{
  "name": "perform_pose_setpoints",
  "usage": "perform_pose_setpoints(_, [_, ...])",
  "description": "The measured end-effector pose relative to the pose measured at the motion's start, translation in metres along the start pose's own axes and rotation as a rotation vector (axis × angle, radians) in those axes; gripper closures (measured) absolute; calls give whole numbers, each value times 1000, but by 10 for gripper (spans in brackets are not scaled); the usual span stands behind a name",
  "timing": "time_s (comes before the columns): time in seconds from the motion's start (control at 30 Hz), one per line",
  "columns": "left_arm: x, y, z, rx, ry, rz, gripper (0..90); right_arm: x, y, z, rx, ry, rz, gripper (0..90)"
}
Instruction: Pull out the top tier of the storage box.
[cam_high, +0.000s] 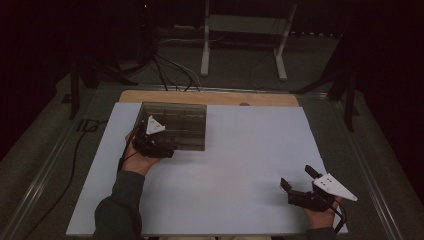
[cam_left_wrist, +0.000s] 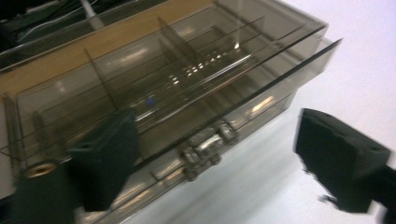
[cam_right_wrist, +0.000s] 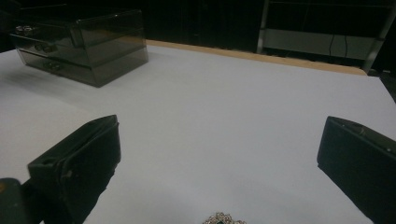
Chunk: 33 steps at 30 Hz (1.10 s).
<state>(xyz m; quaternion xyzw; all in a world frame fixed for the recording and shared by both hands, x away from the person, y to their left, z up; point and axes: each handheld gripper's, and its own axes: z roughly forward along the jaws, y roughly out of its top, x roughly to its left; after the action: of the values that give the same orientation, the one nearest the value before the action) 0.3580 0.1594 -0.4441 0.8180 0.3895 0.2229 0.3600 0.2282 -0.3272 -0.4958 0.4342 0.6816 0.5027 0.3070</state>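
Surface (cam_high: 240, 165), white and broad, carries everything here. Toward its far left edge stands a smoky see-through drawer box (cam_high: 175, 125), its long axis running left to right across the surface, its drawer fronts facing the person. In the left tool's own view, the top drawer sticks out a little and a small metal knob (cam_left_wrist: 205, 151) sits on the front below it. The left tool (cam_high: 152, 142) hovers at the near left corner of the box, jaws apart with the knob between them, pads not pressing it. The right tool (cam_high: 300, 181) rests near the right front corner, jaws spread and empty. Just before it lies a small ornate brooch (cam_right_wrist: 223, 219).
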Motion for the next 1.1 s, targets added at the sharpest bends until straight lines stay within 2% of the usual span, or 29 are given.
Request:
perform_pose_setpoints(0.1, [0,0,2,12,-6,41,221,0,0,0,0,0,0,0])
perform_pose_setpoints(0.13, [0,0,2,15,-4,46,286,0,0,0,0,0,0,0])
perform_pose_setpoints(0.17, [0,0,2,17,2,56,294,0,0,0,1,0,0,0])
perform_pose_setpoints(0.37, [1,0,-1,28,-3,71,413,0,0,0,1,0,0,0])
perform_pose_setpoints(0.4, [3,0,-5,45,-16,80,441,0,0,0,2,0,1,0])
perform_pose_setpoints(0.53, [5,0,-10,54,-51,90,506,0,0,0,2,1,0,0])
perform_pose_setpoints(0.6, [5,0,-11,45,-61,88,500,0,0,1,3,1,-1,0])
perform_pose_setpoints(0.7, [3,1,-7,40,-73,90,417,1,0,1,4,3,-3,0])
perform_pose_setpoints(0.87, [2,2,3,75,-88,109,386,1,0,1,3,0,-3,0])
perform_pose_setpoints(0.9, [2,1,6,90,-74,119,387,0,0,1,3,1,0,0])
perform_pose_setpoints(1.07, [3,1,6,97,-65,136,406,0,0,0,2,1,1,0])
perform_pose_setpoints(1.1, [1,1,7,113,-49,164,406,0,0,0,3,1,1,0])
